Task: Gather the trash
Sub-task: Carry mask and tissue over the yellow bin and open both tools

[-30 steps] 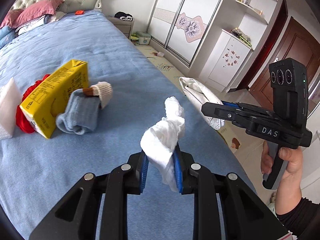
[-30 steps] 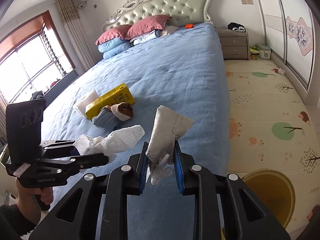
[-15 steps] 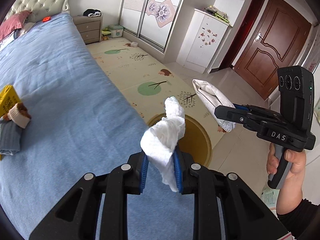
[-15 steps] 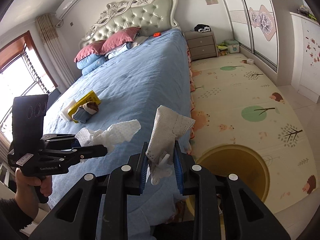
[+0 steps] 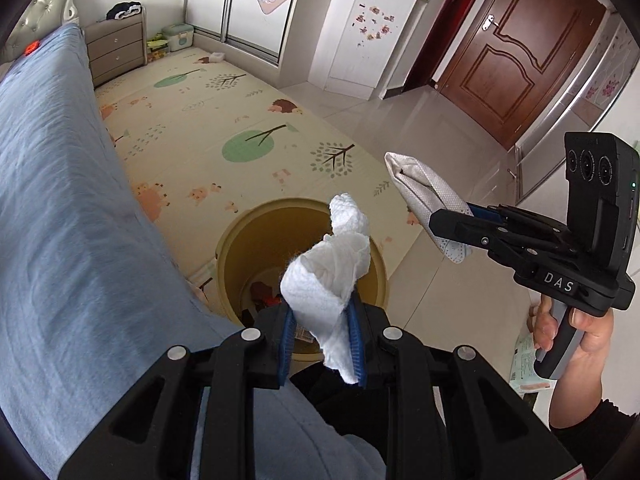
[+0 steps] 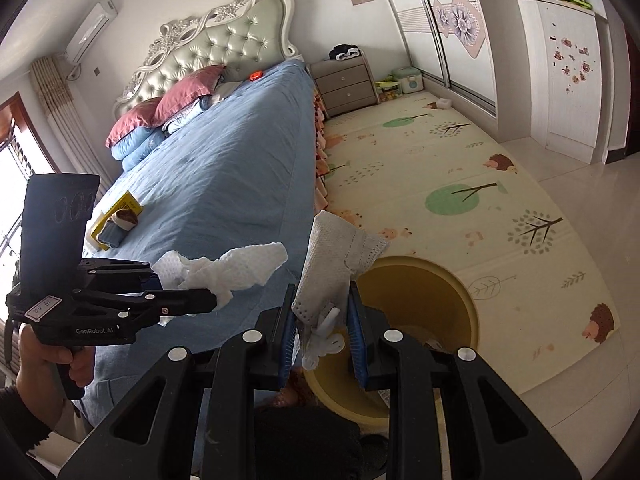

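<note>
My left gripper (image 5: 322, 340) is shut on a crumpled white tissue (image 5: 332, 280), held over the yellow trash bin (image 5: 236, 248) on the floor beside the bed. My right gripper (image 6: 320, 336) is shut on a white face mask (image 6: 340, 256), also above the bin's rim (image 6: 472, 312). The right gripper with the mask (image 5: 424, 192) shows in the left wrist view, right of the bin. The left gripper with the tissue (image 6: 236, 268) shows in the right wrist view, over the bed's edge. The bin holds some trash.
A blue bed (image 6: 224, 176) fills the left, with a yellow carton (image 6: 128, 204) and a sock (image 6: 116, 228) on it. A patterned play mat (image 6: 440, 176) covers the floor. A nightstand (image 6: 348, 84), wardrobe and brown door (image 5: 516, 56) stand farther off.
Both grippers have swung away from the bed toward the floor and now sit over the yellow bin. Each keeps its hold on its item.
</note>
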The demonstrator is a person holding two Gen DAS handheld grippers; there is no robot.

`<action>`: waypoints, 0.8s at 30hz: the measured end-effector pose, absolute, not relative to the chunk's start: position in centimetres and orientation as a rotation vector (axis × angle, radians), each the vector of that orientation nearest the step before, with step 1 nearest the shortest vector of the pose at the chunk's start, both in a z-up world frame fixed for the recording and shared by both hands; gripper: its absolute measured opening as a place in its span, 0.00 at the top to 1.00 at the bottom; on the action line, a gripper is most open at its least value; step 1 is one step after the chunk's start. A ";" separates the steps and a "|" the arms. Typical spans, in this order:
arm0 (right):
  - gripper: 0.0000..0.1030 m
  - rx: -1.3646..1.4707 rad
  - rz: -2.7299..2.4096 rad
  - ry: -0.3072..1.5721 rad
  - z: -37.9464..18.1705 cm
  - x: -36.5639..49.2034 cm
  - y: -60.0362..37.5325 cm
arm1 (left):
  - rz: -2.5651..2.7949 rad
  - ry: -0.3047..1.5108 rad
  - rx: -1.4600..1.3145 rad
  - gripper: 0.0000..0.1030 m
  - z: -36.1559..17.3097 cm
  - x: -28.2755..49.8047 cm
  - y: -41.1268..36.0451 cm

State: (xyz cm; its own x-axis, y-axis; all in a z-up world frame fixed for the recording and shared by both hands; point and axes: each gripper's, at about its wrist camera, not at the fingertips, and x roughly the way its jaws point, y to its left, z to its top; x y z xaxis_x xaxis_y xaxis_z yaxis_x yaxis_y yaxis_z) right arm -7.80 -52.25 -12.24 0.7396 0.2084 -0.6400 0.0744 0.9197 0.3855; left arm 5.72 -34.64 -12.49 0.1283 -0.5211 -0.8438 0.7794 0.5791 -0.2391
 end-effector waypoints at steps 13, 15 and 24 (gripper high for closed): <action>0.77 0.473 0.032 0.781 -15.9 -7.7 -56.1 | -0.945 1.165 0.297 0.77 -14.7 8.6 -39.8; 0.77 0.479 0.035 0.784 -16.1 -7.5 -56.4 | -0.939 1.168 0.301 0.76 -14.8 8.7 -40.1; 0.74 0.463 0.040 0.812 -16.9 -6.2 -56.2 | -0.896 1.192 0.289 0.62 -15.2 9.0 -40.2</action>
